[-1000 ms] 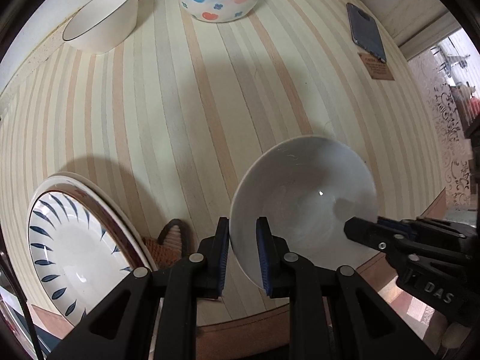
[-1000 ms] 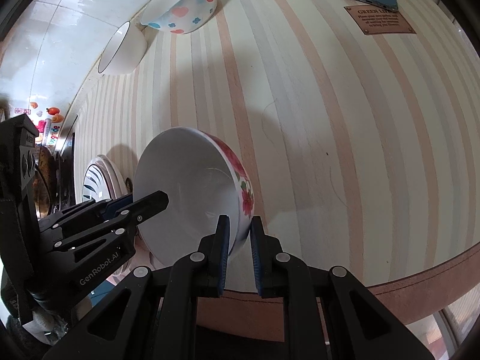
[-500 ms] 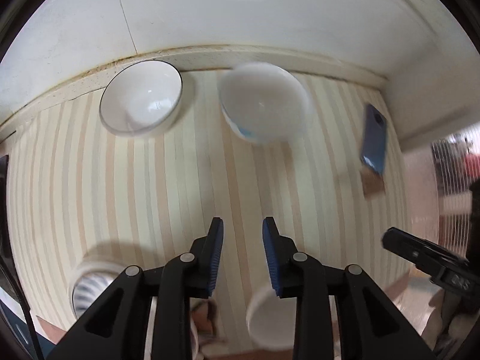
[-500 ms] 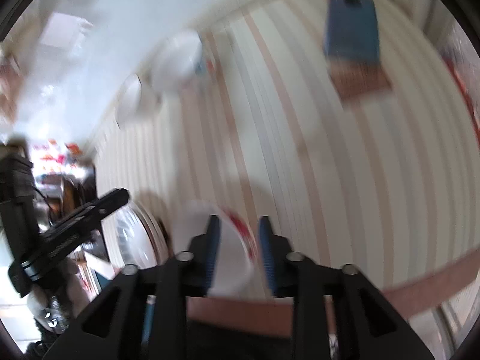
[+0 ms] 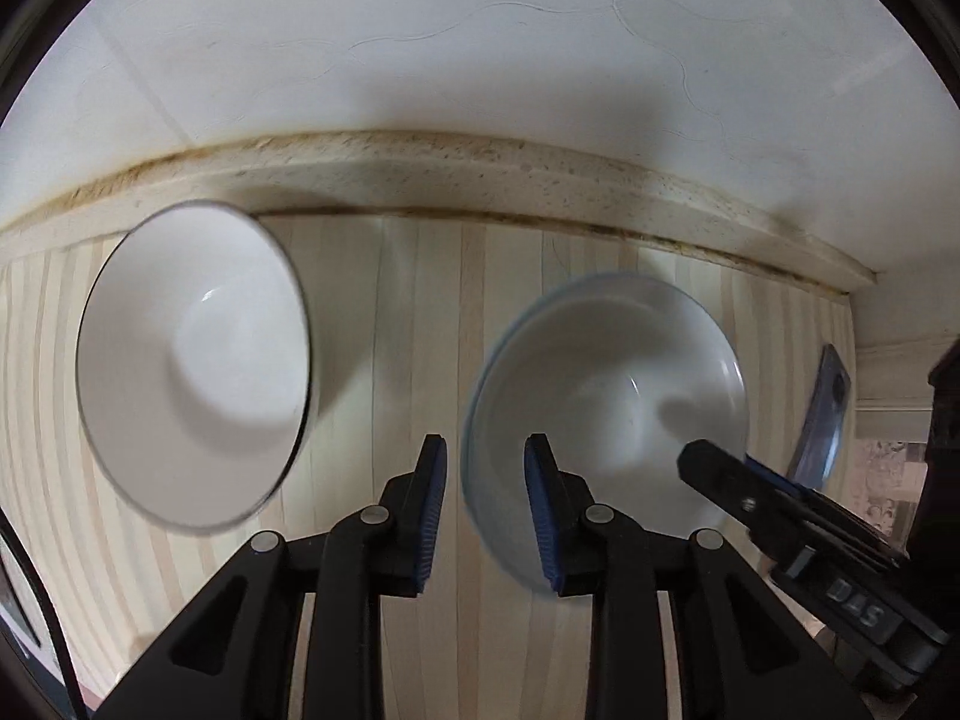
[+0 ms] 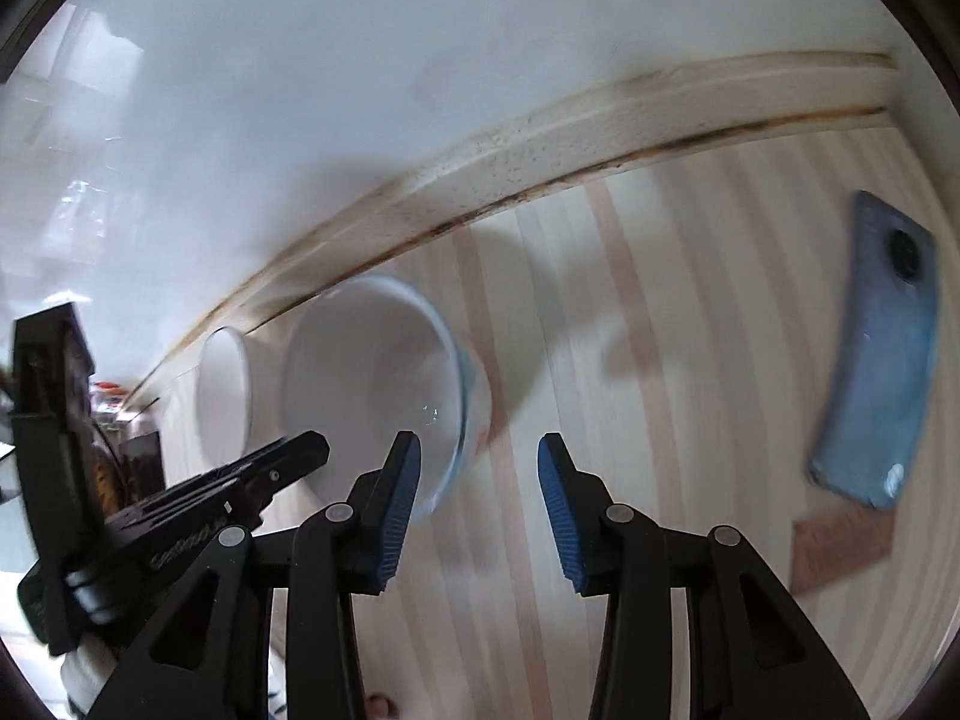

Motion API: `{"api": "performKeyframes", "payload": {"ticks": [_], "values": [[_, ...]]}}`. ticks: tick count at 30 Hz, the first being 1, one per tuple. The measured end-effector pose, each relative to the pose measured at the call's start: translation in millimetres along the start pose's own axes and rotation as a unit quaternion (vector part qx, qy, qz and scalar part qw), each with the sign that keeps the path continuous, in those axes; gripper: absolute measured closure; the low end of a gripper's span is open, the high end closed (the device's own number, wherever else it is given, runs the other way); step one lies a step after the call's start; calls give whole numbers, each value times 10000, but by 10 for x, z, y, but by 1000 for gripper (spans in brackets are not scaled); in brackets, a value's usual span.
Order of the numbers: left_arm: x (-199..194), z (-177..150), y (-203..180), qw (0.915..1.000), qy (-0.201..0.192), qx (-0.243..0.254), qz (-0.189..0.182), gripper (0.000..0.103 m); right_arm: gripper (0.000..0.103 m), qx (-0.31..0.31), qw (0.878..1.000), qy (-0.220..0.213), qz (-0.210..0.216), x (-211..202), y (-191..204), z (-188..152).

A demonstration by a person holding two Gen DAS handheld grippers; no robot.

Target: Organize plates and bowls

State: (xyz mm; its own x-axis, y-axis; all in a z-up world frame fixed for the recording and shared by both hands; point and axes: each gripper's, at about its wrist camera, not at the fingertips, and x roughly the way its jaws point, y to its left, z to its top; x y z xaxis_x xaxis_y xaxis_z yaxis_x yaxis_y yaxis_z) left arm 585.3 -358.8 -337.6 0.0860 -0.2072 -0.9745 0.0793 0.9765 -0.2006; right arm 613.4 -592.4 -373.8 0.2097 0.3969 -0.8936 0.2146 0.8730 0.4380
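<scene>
Striped tabletop (image 5: 420, 300) runs to the wall, where a dark-rimmed white bowl (image 5: 192, 360) at left and a blue-patterned bowl (image 5: 606, 402) at centre-right sit, probably awaiting stacking, while the left gripper (image 5: 483, 510) and right gripper (image 6: 474, 504) hover part-open, holding nothing.

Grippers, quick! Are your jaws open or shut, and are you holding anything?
Left gripper: jaws open, holding nothing, lined up at the near rim of the blue-rimmed bowl.
Right gripper: jaws open, holding nothing, above the striped counter.
</scene>
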Motion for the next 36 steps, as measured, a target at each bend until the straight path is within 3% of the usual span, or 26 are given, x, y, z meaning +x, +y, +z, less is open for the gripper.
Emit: {"api": "performKeyframes", "payload": {"ticks": [1, 3, 5, 14, 21, 29, 36], "values": [[19, 7, -15, 10000, -14, 87, -15, 87, 63, 9, 10000, 56, -35, 72, -9, 25], [8, -13, -59, 9997, -85, 213, 66, 88, 82, -22, 9999, 106, 0, 188, -6, 72], [-11, -27, -49, 9996, -106, 240, 50, 88, 88, -28, 9999, 70, 68, 209, 19, 86], [-249, -179, -171, 9982, -337, 489, 61, 88, 89, -148, 9999, -54, -71, 123, 88, -62], [-674, -594, -176, 9961, -491, 716, -153, 88, 89, -220, 9995, -232, -26, -232, 156, -378], [-1024, -1247, -232, 9926, -347, 1104, -370, 88, 89, -317, 9986, -419, -96, -771, 224, -1097], [-1026, -1825, -245, 9914, -87, 1252, -382, 88, 89, -310, 9992, -237, -130, -1049, 32, -1810]]}}
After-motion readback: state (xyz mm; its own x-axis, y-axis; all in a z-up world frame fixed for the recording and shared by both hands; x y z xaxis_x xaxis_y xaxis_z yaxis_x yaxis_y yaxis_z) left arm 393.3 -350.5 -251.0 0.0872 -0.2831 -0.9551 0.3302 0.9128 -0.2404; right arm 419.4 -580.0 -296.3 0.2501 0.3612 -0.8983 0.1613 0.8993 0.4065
